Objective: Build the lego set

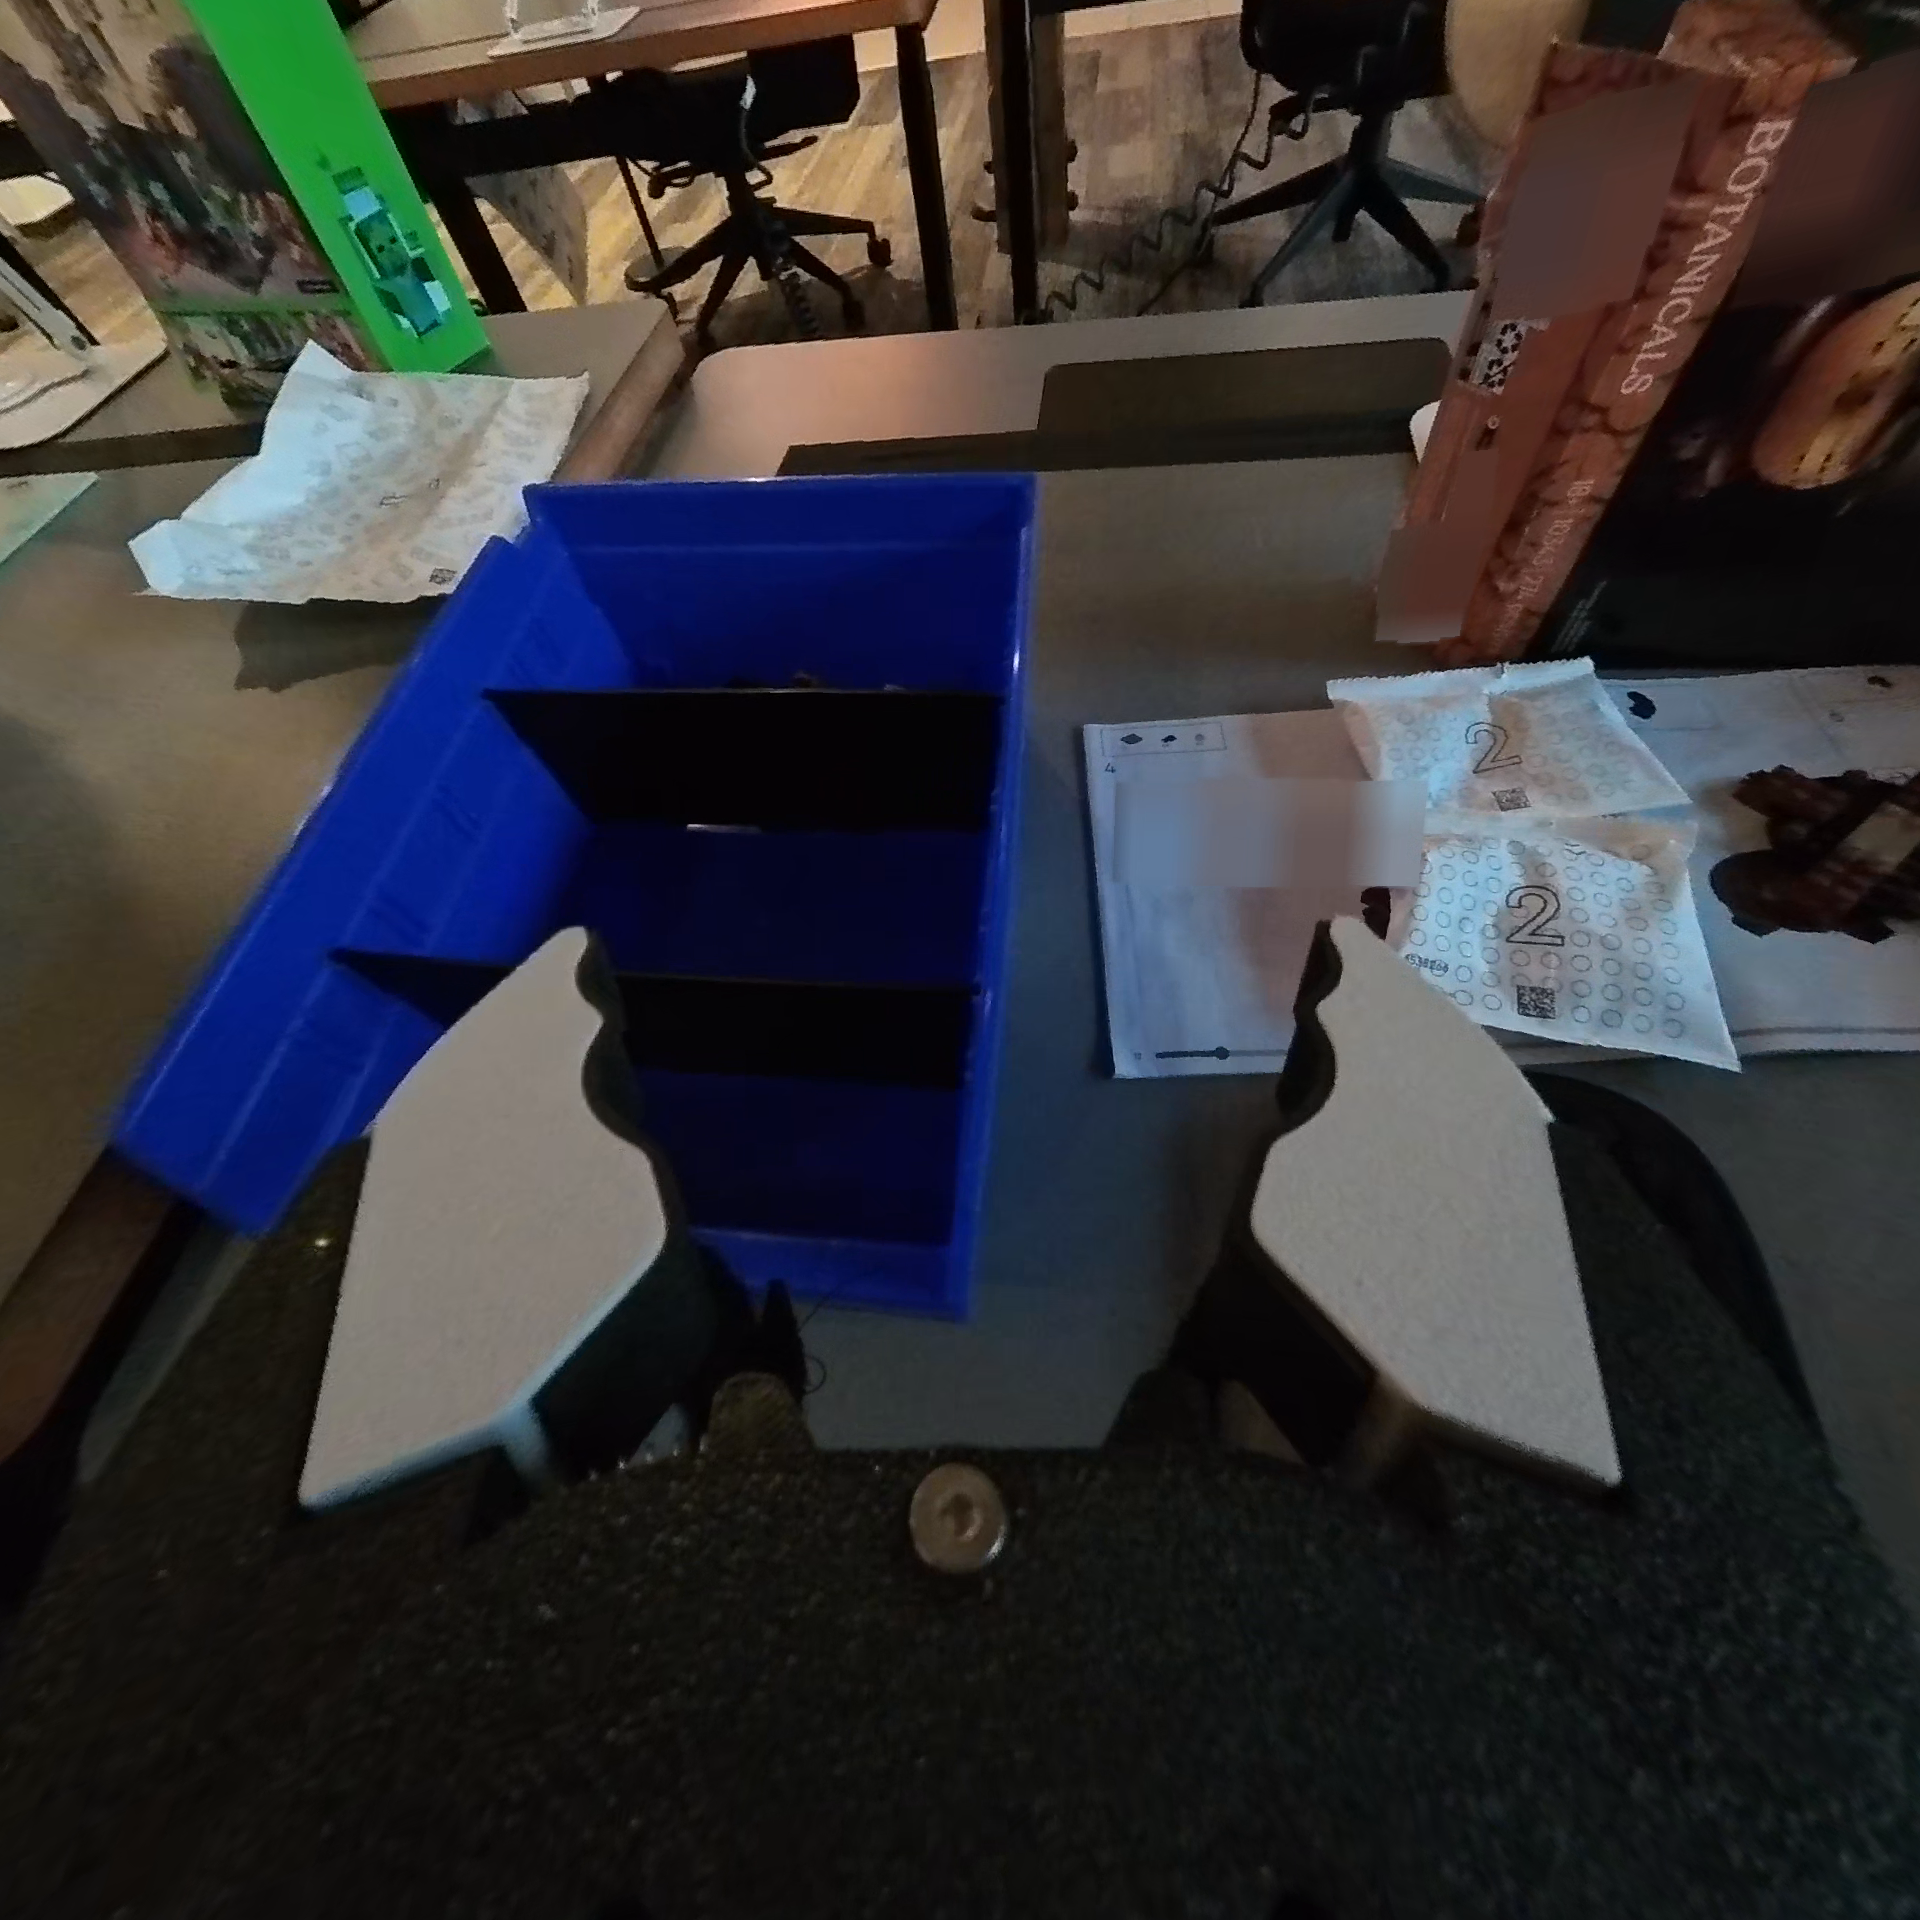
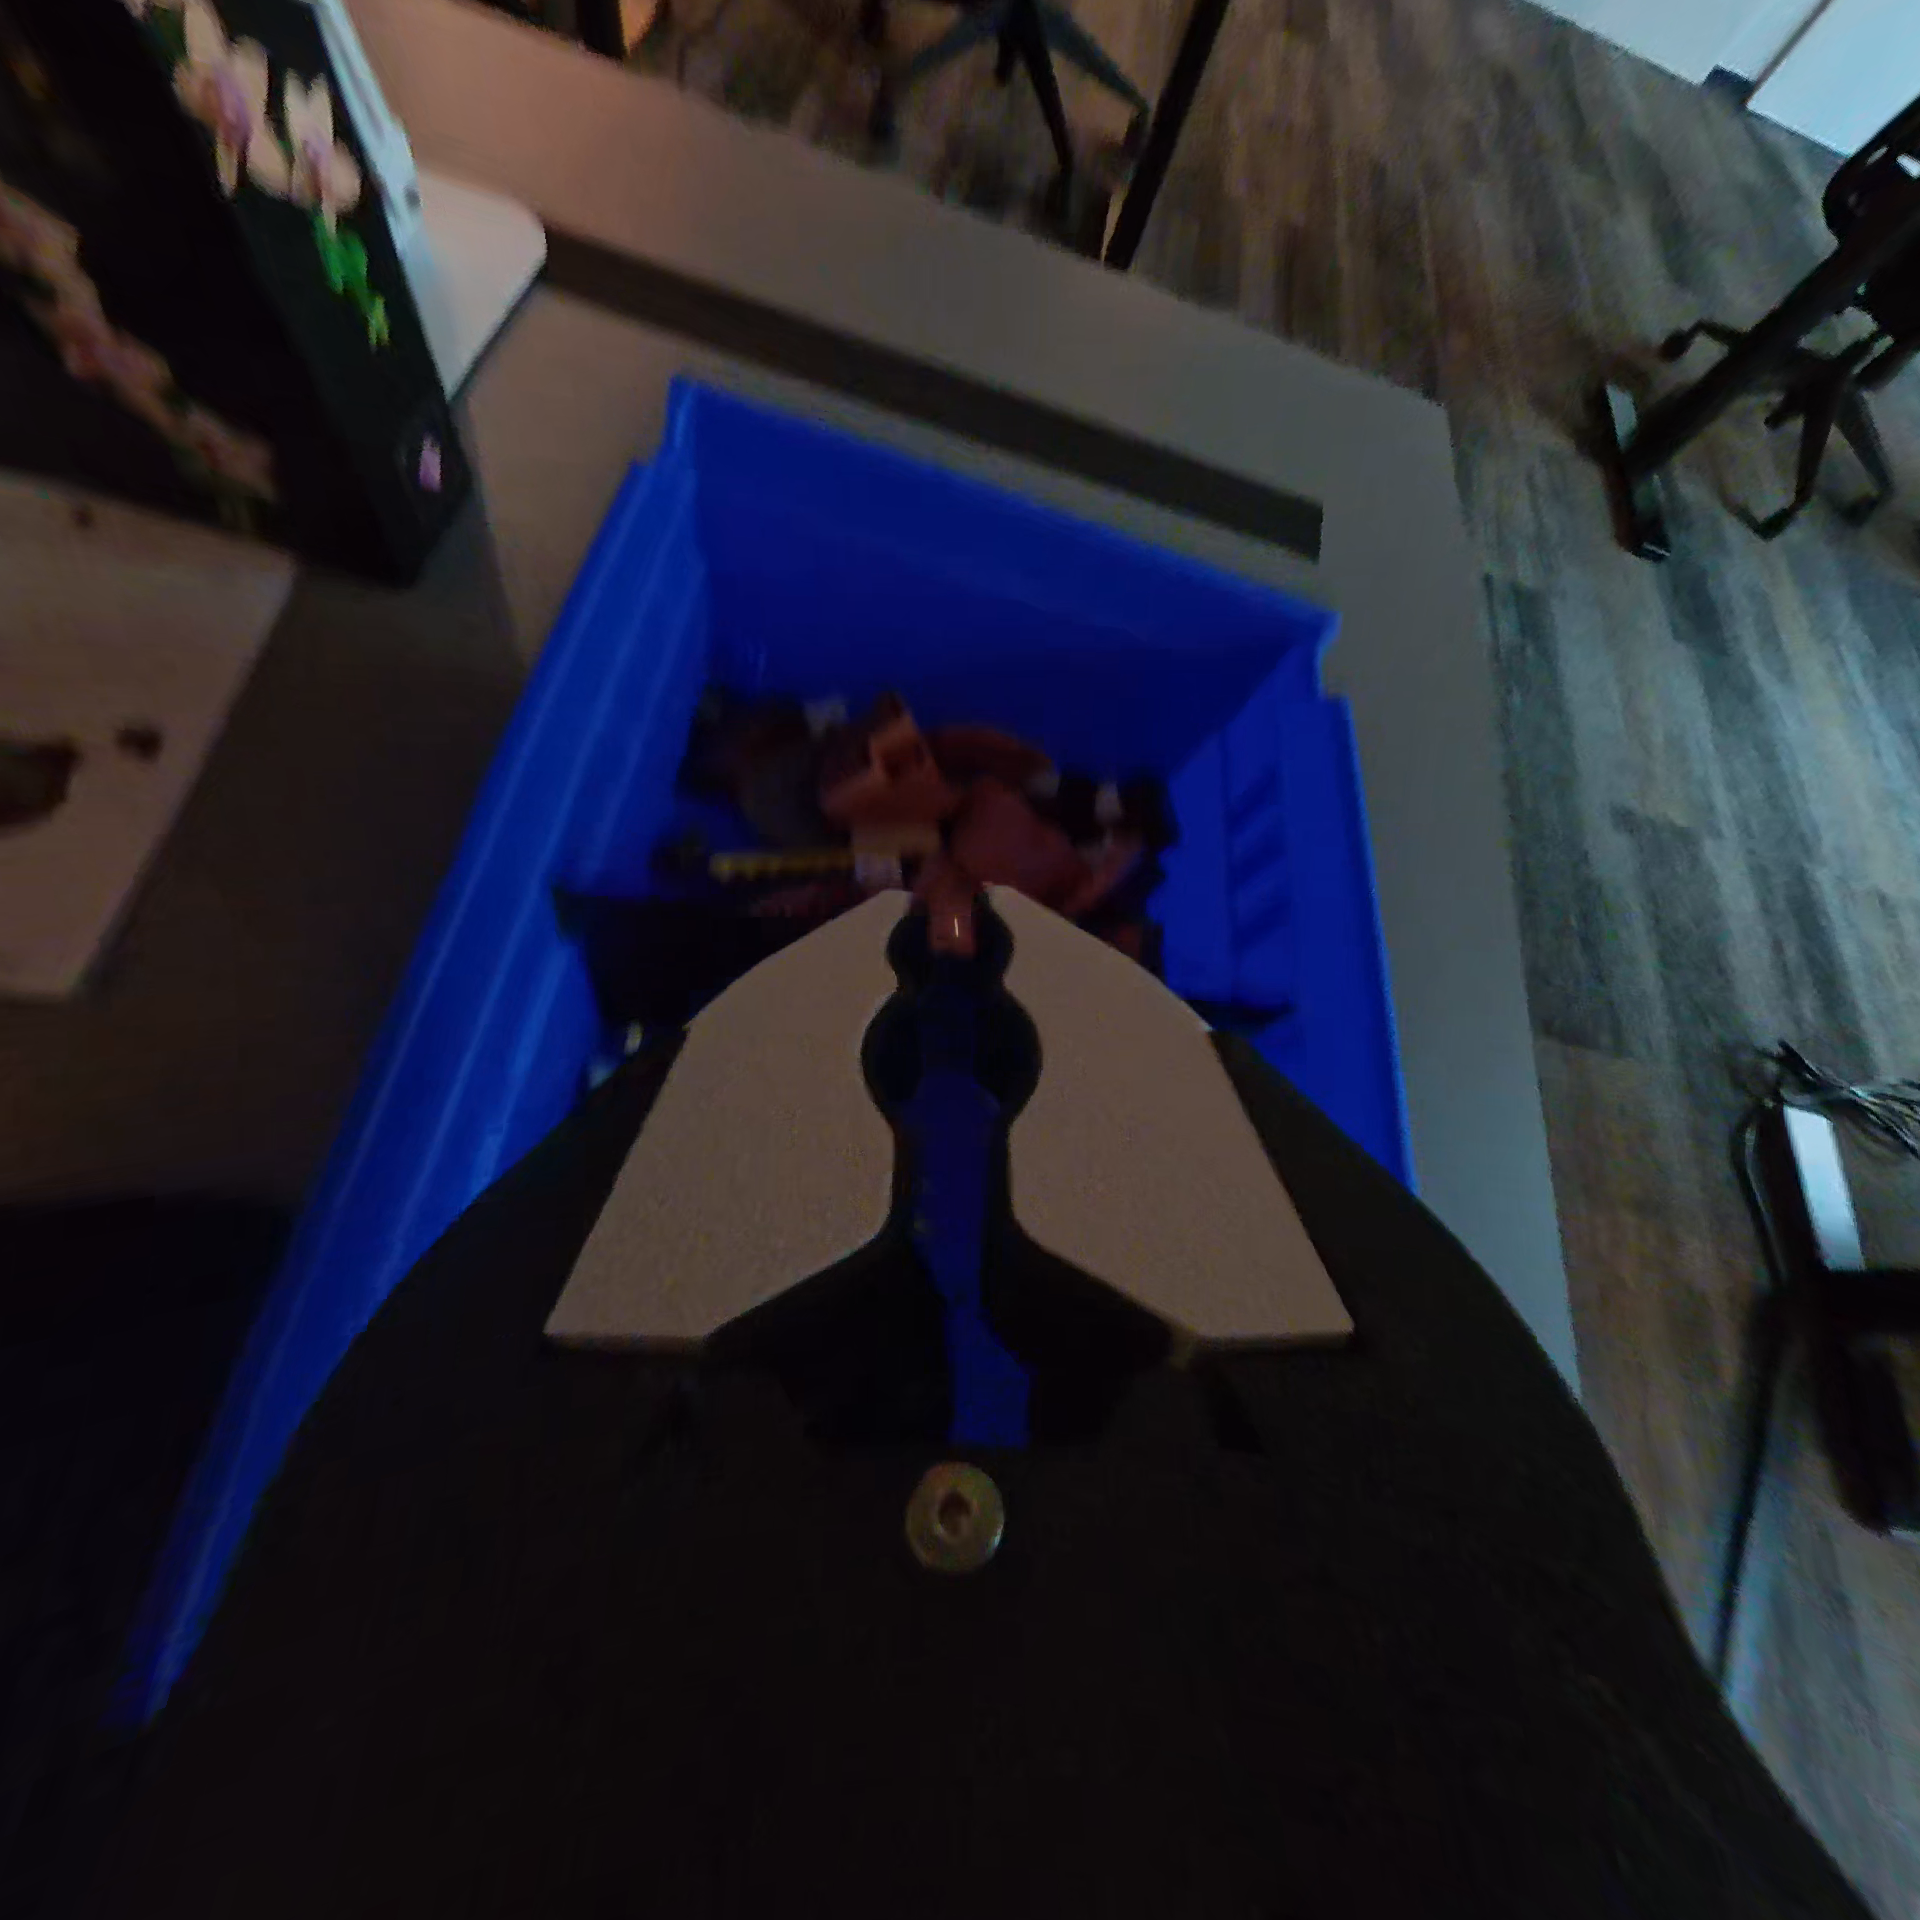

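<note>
- Fingers of your right gripper (image 2: 951, 914) are squeezed together on a small brown piece (image 2: 948, 902), in the middle of the right wrist view. You pinch it by its near end, so most of it pokes out past the tips.
- Just past the tips is a heap of brown and dark pieces (image 2: 935, 790). It lies in the far part of the blue bin (image 2: 1299, 914), so the walls stop the pieces from sliding away.
- Your left gripper (image 1: 956, 935) is wide apart and holds nothing. It hangs over the near right edge of the bin, low in the left wrist view.
- Black dividers (image 1: 769, 758) cut the bin into parts.
- To the right lie an open booklet (image 1: 1226, 935) and two white bags (image 1: 1558, 894).
- A tall box (image 1: 1662, 312) stands at the upper right.
</note>
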Motion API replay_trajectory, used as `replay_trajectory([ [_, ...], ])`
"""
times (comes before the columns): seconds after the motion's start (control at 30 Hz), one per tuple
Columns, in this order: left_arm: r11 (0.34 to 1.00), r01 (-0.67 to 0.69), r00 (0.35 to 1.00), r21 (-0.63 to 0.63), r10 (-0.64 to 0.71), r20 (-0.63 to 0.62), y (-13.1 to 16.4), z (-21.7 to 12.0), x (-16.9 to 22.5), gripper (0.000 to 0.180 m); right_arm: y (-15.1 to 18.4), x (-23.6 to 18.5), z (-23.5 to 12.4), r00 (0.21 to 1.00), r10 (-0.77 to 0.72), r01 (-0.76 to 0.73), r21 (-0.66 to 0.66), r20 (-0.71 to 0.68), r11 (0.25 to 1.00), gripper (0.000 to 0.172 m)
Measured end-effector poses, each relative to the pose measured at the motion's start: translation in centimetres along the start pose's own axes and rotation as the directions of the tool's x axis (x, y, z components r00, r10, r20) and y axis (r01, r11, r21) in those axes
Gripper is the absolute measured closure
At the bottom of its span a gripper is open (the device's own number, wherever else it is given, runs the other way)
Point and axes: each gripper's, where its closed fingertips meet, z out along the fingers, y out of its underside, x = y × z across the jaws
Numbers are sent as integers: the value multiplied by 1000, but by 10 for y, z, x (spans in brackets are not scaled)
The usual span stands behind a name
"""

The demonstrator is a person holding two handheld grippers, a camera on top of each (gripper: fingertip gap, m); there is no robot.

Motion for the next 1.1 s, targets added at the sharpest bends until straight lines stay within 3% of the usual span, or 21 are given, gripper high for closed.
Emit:
replay_trajectory([
  [0.17,1000,3,1000,2,-3,3,1,-1,-1,58,-12,0,37,999,46,-46,-29,18,999,101],
  [0.23,1000,3,1000,-1,-3,4,1,-1,-2,58,-9,1,48,998,58,-57,-51,11,997,90],
  [0.47,1000,2,1000,-16,-2,-1,5,3,0,58,5,-3,72,996,79,-74,-119,36,990,94],
  [0.53,1000,0,1000,-20,0,-4,6,4,1,58,7,-4,73,997,68,-63,-119,41,991,118],
  [0.6,1000,-3,1000,-21,3,-4,5,5,1,58,2,-2,70,997,67,-65,-69,32,996,168],
  [0.63,1000,-3,1000,-20,3,-4,5,5,1,58,-3,0,66,996,86,-85,-35,24,996,172],
  [0.77,1000,-3,1000,-15,3,-2,4,4,0,58,-4,3,44,997,78,-78,-19,1,997,167],
  [0.87,1000,1,1000,-17,-1,-5,5,5,1,57,11,-3,19,999,51,-50,-61,9,997,120],
  [0.9,1000,2,1000,-16,-2,-4,5,4,0,57,19,-5,11,999,49,-48,-69,5,996,114],
  [1.0,1000,-1,1000,-14,1,-5,5,4,0,56,46,-9,-12,998,60,-60,-94,0,994,105],
  [1.1,1000,-2,1000,-6,2,-7,4,2,1,56,73,-13,-28,997,80,-80,-127,-4,989,110],
])
